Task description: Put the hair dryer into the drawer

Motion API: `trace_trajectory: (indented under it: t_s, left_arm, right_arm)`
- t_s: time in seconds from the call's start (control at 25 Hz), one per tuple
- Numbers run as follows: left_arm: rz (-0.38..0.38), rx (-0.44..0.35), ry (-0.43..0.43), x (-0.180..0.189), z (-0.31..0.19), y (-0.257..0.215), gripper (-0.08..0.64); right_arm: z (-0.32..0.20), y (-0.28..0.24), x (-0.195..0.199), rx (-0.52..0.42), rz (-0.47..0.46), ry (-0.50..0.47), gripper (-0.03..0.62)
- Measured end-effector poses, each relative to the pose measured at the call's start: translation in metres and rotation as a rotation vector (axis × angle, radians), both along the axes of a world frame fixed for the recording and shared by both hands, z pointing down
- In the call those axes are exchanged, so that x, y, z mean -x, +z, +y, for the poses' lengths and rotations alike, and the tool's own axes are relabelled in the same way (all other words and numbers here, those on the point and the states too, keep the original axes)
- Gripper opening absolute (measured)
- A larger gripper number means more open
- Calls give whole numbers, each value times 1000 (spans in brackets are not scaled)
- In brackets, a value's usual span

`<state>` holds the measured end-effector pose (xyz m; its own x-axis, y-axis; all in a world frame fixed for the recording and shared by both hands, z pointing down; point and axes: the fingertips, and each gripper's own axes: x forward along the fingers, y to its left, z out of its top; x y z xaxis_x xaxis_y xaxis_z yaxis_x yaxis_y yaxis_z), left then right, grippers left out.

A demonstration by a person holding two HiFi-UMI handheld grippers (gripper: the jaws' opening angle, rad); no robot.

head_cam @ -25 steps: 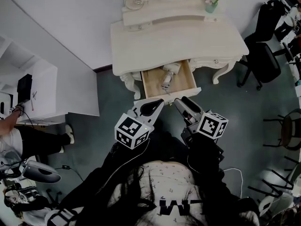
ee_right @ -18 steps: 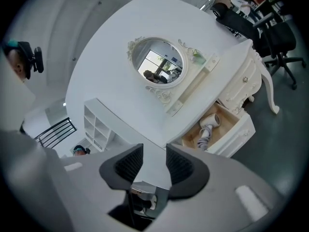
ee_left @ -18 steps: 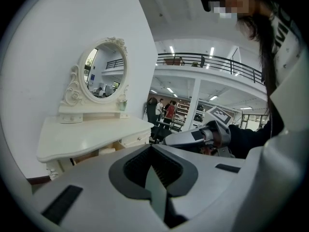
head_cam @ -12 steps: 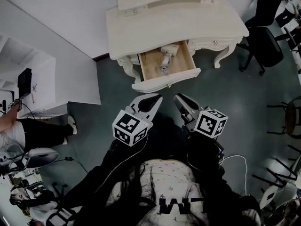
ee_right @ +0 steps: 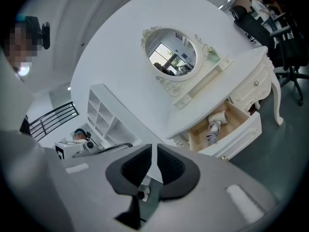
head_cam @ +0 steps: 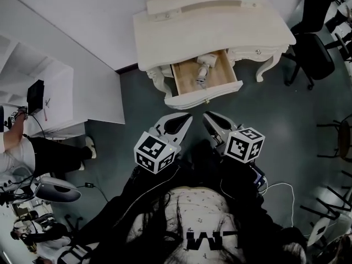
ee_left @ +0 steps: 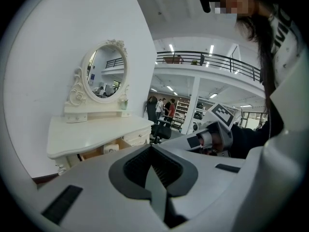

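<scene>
The white hair dryer [head_cam: 201,73] lies with its cord inside the open wooden drawer [head_cam: 206,97] of the cream dressing table [head_cam: 214,26]. Both grippers hang in the air in front of the drawer, a little short of its front panel. My left gripper [head_cam: 184,117] is shut and empty. My right gripper [head_cam: 208,116] has just been closing, and its pads stand almost together with nothing between them. The right gripper view shows the hair dryer [ee_right: 215,124] in the drawer [ee_right: 241,135] beyond that gripper [ee_right: 154,151]. In the left gripper view the left gripper [ee_left: 152,151] points past the table [ee_left: 96,134].
Black office chairs [head_cam: 311,65] stand to the right of the table. A white shelf unit [head_cam: 55,98] stands at the left, with a seated person [head_cam: 16,147] beside it. An oval mirror [ee_left: 106,76] tops the table. A cable lies on the dark floor [head_cam: 275,188].
Both grippers have drawn back from the drawer front, so the gap to it has grown. The right gripper's jaws have closed. The hair dryer has stayed in the drawer.
</scene>
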<state>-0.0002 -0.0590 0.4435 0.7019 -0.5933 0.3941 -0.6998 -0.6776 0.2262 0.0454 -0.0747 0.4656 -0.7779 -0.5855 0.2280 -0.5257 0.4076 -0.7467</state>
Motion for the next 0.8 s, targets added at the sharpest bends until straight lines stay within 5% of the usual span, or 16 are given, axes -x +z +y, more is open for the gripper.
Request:
trace_trajectory:
  t_s: [0.8]
  left_arm:
    - [74,-36,13,135,111,-11,-13]
  right_arm:
    - [112,-7,140,-42,88,13,44]
